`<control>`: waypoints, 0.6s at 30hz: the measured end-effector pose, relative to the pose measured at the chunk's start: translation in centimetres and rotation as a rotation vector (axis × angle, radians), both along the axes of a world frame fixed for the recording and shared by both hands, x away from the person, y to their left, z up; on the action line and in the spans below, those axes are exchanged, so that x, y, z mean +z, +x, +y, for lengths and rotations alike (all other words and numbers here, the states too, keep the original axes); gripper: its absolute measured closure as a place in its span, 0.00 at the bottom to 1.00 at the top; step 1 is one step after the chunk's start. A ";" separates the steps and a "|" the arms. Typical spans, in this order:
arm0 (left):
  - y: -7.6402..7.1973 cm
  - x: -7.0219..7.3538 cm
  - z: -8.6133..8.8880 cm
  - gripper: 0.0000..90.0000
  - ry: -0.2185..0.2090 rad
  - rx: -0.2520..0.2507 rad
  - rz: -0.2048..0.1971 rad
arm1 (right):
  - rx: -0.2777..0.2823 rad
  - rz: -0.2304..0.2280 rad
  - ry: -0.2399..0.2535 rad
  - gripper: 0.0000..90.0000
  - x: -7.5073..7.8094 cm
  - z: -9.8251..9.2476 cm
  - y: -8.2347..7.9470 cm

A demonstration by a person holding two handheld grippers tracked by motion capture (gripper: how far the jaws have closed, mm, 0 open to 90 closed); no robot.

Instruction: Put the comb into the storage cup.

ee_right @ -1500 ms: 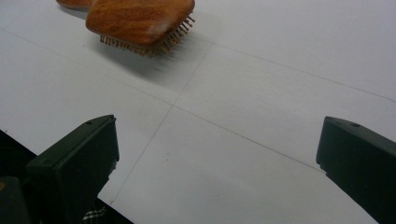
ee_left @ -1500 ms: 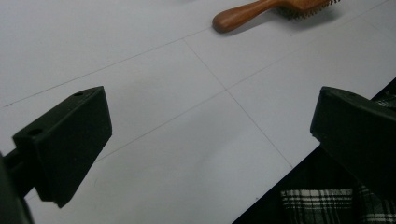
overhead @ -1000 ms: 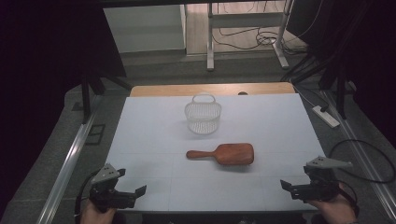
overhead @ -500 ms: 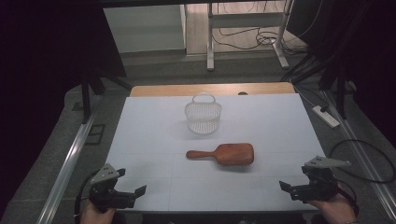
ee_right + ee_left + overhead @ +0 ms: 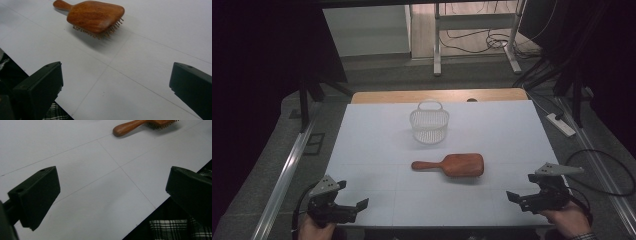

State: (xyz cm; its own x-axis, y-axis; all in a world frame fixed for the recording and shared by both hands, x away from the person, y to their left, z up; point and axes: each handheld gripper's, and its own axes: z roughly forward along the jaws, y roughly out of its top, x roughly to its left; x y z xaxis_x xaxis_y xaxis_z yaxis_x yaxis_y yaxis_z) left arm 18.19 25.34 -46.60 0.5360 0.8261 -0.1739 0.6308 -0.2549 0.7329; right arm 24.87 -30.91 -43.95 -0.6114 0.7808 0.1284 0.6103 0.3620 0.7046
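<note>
A brown wooden hairbrush [image 5: 454, 164] lies bristles down in the middle of the white table [image 5: 377, 135], its handle pointing left. Behind it stands a small white wire basket [image 5: 429, 123] with a handle. My left gripper [image 5: 354, 206] is held at the table's near left corner, open, with nothing between its jaws. At the near right edge my right gripper [image 5: 518, 198] is open and empty too. The left gripper view has the brush handle [image 5: 127, 126] far ahead. In the right gripper view the hairbrush [image 5: 93, 15] lies well beyond the jaws, bristles visible underneath.
Faint grid lines cross the white table cover. A wooden strip [image 5: 437, 95] shows at the table's far edge. A power strip [image 5: 561, 124] and cables lie on the floor to the right. Plaid cloth [image 5: 172, 228] shows below the near edge.
Both grippers have drifted only slightly at the near edge. The hairbrush and the basket have not moved.
</note>
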 end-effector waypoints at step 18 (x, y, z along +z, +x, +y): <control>0.0 0.0 0.0 0.01 0.000 -0.001 0.002 | 0.064 0.011 -0.048 0.00 -0.1 2.3 1.4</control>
State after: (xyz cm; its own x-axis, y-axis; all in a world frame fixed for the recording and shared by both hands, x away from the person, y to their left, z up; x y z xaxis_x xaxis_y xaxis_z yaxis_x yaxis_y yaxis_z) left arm 18.24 25.34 -46.61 0.5365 0.8255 -0.1753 0.6322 -0.2555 0.7314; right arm 26.32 -28.65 -44.01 -0.6588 0.7458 0.0989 0.5924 0.4333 0.6792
